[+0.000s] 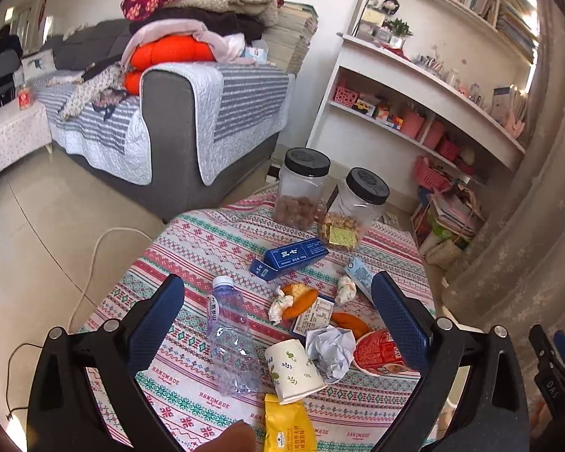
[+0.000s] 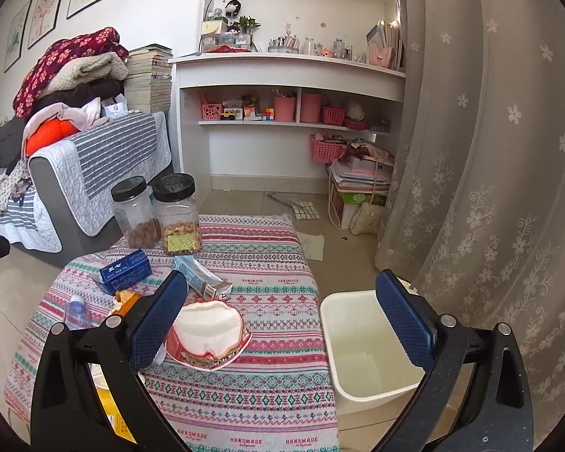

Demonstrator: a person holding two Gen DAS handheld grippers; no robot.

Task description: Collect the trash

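Note:
Trash lies on a patterned tablecloth (image 1: 207,241): a crushed clear bottle (image 1: 231,339), a paper cup (image 1: 293,371) on its side, a crumpled paper ball (image 1: 329,350), a red noodle cup (image 1: 380,352), a yellow wrapper (image 1: 288,427), orange peels (image 1: 297,301) and a blue box (image 1: 290,258). My left gripper (image 1: 278,320) is open above them. My right gripper (image 2: 282,314) is open, with the red noodle cup (image 2: 209,333) by its left finger and an empty cream bin (image 2: 365,346) beside the table at right.
Two black-lidded jars (image 1: 305,188) (image 2: 177,214) stand at the table's far edge. A light blue carton (image 2: 201,277) lies near them. A grey sofa (image 1: 169,124) with piled blankets is at left, white shelves (image 2: 290,75) behind, a lace curtain (image 2: 489,188) at right.

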